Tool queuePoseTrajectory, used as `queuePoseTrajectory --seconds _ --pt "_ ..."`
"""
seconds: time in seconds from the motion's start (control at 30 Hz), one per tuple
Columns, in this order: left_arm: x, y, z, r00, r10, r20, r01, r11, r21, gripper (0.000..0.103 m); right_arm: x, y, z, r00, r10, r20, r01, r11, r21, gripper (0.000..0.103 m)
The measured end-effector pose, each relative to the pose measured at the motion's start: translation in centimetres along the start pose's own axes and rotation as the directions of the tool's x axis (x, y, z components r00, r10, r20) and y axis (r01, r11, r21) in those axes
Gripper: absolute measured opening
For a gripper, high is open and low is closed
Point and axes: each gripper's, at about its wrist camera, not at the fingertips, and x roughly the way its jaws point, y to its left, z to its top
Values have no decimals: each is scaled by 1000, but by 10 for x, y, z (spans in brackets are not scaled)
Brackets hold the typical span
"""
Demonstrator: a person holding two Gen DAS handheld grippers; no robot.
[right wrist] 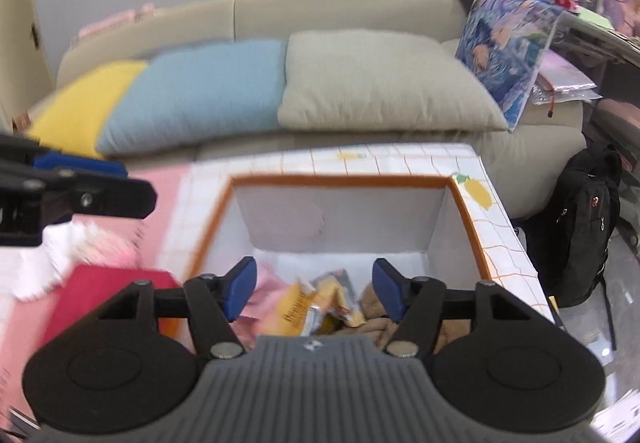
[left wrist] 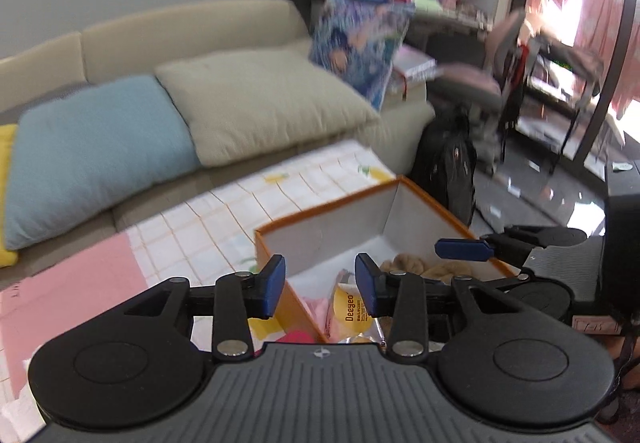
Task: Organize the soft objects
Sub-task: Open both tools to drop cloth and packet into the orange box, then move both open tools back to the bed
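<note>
Blue pads up close in both views: the left hand-held gripper [left wrist: 320, 285] has its jaws parted with nothing pressed between them, and the right hand-held gripper [right wrist: 314, 289] stands wider still, also empty. Both hang over the open storage box [right wrist: 340, 181], orange-rimmed with pale grey inner walls, which sits on the bench [right wrist: 404, 161] under a checked cloth with lemon prints. Down in the box, at six o'clock in the right wrist view, there's a yellow snack packet [right wrist: 296, 309] with a crumpled silver-and-yellow wrapper just beside it, something soft and pink [right wrist: 262, 303] at its nine o'clock, and a brown plush thing [right wrist: 374, 317] at its three o'clock against the right wall. From the left wrist view the same packet [left wrist: 352, 309] shows between the pads, with the brown plush [left wrist: 404, 263] further in, and the right gripper's blue finger pokes in at three o'clock over the box rim. Outside the box, at nine o'clock in the right wrist view, a red flat item [right wrist: 104, 295] lies on a pink sheet, with a blurred white-and-pink fluffy heap [right wrist: 88, 247] just behind it, and the left gripper comes in above them. Further back, a beige sofa [right wrist: 340, 9] carries three cushions in a row: yellow [right wrist: 84, 103], blue [right wrist: 192, 91], beige [right wrist: 372, 83]. At two o'clock an illustrated blue board [right wrist: 508, 43] leans on the sofa arm, a black backpack [right wrist: 584, 219] stands on the floor at three o'clock, and cluttered shelves fill the far corner.
</note>
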Motion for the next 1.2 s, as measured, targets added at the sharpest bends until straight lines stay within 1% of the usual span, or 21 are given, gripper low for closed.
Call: queuePoseTrajectory --seconds 0.07,0.17,0.3,0.43,0.5,0.6,0.7,0.77,0.87,0.93,0.97,1.07,1.13,1.2 --pt "-22 2 -5 999 10 37 -9 1000 -20 46 -18 8 -1 999 13 48 -14 999 33 69" --pt "-52 9 -13 997 35 62 -31 997 -67 46 -41 25 -3 993 37 111 -46 996 77 71" --pt "-85 26 -34 991 116 62 -107 985 -135 46 -62 55 -10 984 72 161 -89 991 98 71" --pt "-109 53 -63 979 203 26 -192 956 -222 46 -74 89 -23 978 120 172 -135 988 76 71" --pt "-119 68 -80 971 240 7 -229 937 -265 46 -76 106 -32 975 147 164 -159 985 64 71" --pt "-129 90 -105 954 299 -30 -293 904 -312 47 -72 133 -44 974 182 134 -187 982 28 71" --pt "-138 110 -124 942 331 -59 -329 874 -358 47 -65 159 -53 970 222 100 -221 975 -27 71" --pt "-142 120 -135 936 344 -73 -345 856 -384 50 -59 176 -57 968 240 79 -234 969 -81 70" --pt "-144 138 -148 939 336 -77 -335 836 -435 61 -47 196 -57 964 259 54 -249 957 -150 70" --pt "-143 151 -153 943 323 -74 -318 819 -478 72 -37 208 -55 964 264 38 -252 949 -188 68" --pt "-143 158 -157 948 311 -70 -303 812 -499 73 -32 214 -54 964 263 30 -252 946 -206 64" --pt "-132 174 -156 957 281 -73 -273 790 -549 76 -13 230 -48 969 248 -6 -241 935 -262 64" --pt "-123 182 -153 959 274 -74 -267 785 -558 84 2 240 -40 972 232 -44 -234 922 -310 64" --pt "-110 190 -147 958 270 -91 -273 776 -569 86 21 249 -30 971 219 -100 -241 898 -369 64"
